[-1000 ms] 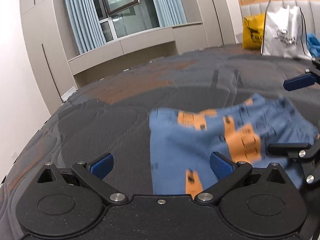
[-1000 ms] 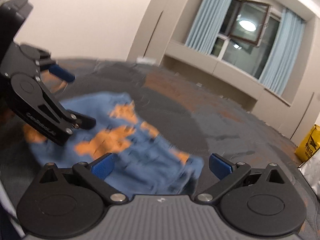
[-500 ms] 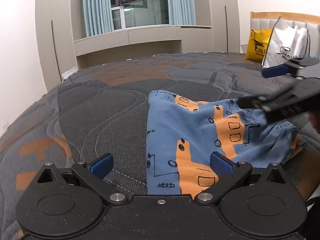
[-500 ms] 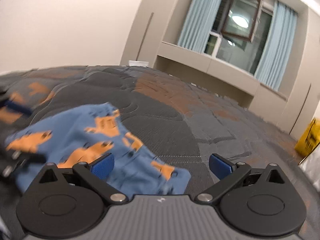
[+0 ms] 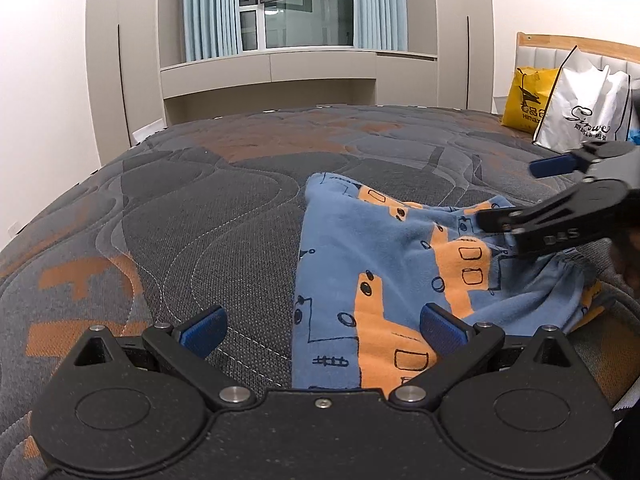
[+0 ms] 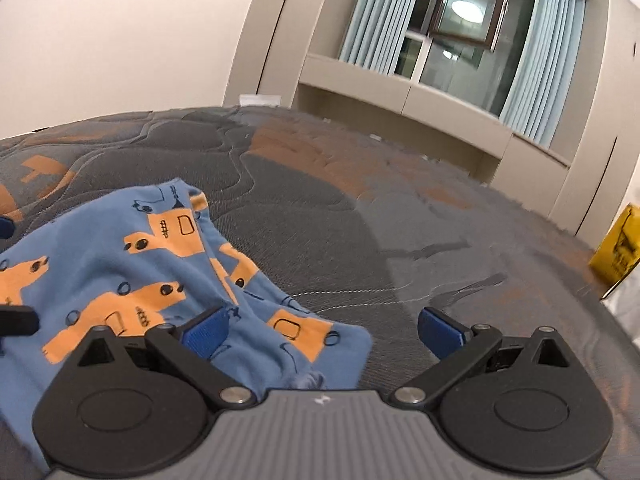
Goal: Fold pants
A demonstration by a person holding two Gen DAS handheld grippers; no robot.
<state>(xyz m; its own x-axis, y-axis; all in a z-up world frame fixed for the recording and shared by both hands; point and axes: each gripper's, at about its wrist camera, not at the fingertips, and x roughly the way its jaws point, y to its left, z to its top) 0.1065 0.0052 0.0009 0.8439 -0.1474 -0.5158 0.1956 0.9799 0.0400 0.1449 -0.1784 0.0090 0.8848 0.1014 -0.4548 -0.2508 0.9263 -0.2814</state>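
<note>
Fingers (image 5: 204,330) of the left gripper (image 5: 322,330) are spread wide w/ nothing held; blue pads are seen low over the mattress (image 5: 200,208). Between them, toward the right pad, the near edge of the pants (image 5: 384,264) is seen: blue fleece w/ orange vehicle prints outlined in black, lying rumpled on the mattress and reaching ahead & to the right of the fingers. An elastic gathered waistband is seen at the right side of the garment. Right gripper (image 6: 322,332) is likewise spread wide, empty; its left pad (image 6: 206,336) is over the pants' (image 6: 120,272) cloth, its right pad over bare mattress (image 6: 360,216). Contact w/ the cloth can't be told. In the left wrist view the right gripper (image 5: 516,188) is seen ahead-right over the waistband end, w/ letters read approx. as "D&S" on its black link. Far beyond the fingers, at the right, a yellow bag (image 5: 528,100) is leaned by the headboard (image 5: 560,46), print partly read as "HIMA…"; just beside it, a white bag (image 5: 584,112) w/ script approx. "Simwe" and small characters not legible. A corner of the yellow bag (image 6: 618,244) is also caught at the right edge of the right wrist view. Straight ahead, a window (image 5: 296,4) w/ pale blue curtains (image 5: 208,8) is seen above built-in cabinets (image 5: 268,76).
</note>
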